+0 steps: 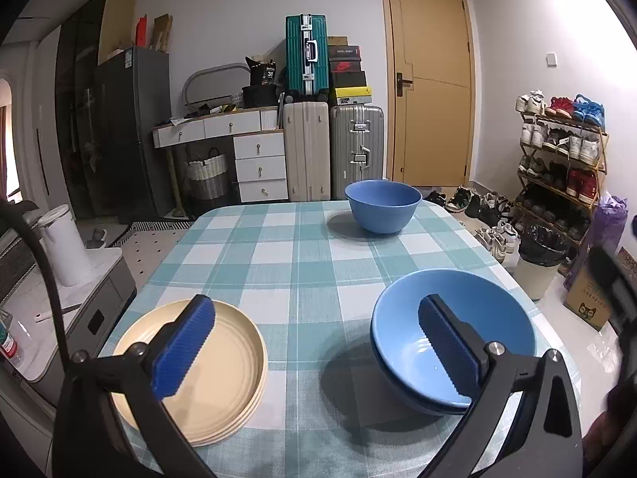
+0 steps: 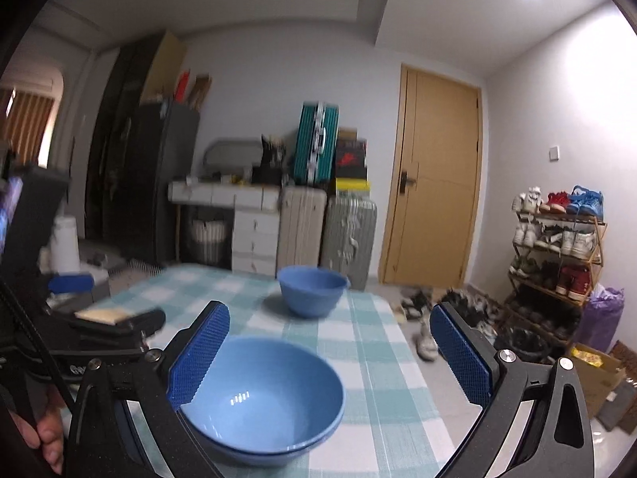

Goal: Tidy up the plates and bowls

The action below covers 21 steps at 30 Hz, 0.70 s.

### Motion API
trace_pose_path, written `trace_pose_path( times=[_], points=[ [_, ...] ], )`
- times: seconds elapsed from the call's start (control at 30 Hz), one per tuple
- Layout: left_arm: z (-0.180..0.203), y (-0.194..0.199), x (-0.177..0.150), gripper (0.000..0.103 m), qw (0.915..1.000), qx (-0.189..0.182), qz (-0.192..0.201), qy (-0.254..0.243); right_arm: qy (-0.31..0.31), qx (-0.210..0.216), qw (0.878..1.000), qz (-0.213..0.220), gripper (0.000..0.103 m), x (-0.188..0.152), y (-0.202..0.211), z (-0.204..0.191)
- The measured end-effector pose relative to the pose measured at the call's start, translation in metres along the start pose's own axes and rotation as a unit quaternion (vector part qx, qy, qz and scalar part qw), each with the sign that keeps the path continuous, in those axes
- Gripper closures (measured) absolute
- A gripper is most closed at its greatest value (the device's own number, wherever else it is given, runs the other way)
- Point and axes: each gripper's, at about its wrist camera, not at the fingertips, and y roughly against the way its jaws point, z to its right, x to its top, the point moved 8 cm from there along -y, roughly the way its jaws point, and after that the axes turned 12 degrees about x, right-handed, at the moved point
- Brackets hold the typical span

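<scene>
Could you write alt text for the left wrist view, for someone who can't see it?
An open left gripper hovers over a checked table, holding nothing. Below its fingers sit stacked cream plates on the left and nested blue bowls on the right; a single blue bowl stands at the far edge.

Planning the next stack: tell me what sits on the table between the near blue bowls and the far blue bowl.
Nothing: in the left wrist view, only bare checked tablecloth lies between the near stacked bowls and the far bowl. The right wrist view agrees.
</scene>
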Motion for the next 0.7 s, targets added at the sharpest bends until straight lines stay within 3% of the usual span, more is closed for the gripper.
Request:
trace_pose_path(
  times=[0.07, 0.17, 0.3, 0.4, 0.53, 0.7],
  points=[
    [0.001, 0.0, -0.001, 0.0, 1.0, -0.003, -0.002, 0.003, -0.04, 0.002, 0.999, 0.023, 0.001, 0.001, 0.006, 0.009],
    [0.002, 0.0, -0.002, 0.0, 1.0, -0.003, -0.005, 0.004, -0.045, 0.015, 0.999, -0.008, 0.001, -0.003, -0.002, 0.011],
    [0.006, 0.002, -0.001, 0.0, 1.0, -0.002, 0.004, -0.001, -0.028, 0.025, 0.996, -0.082, 0.001, -0.018, -0.02, 0.003],
    [0.009, 0.006, -0.001, 0.0, 0.9999, 0.0, 0.013, -0.007, -0.019, 0.072, 0.993, -0.088, 0.001, -0.021, -0.024, -0.011],
    [0.012, 0.011, 0.001, 0.0, 0.9995, 0.008, 0.027, -0.016, -0.028, 0.096, 0.989, -0.109, 0.001, -0.026, -0.031, -0.018],
    [0.014, 0.017, 0.005, 0.0, 0.9985, 0.017, 0.047, -0.024, -0.046, 0.086, 0.986, -0.133, 0.001, -0.033, -0.035, -0.011]
  ],
)
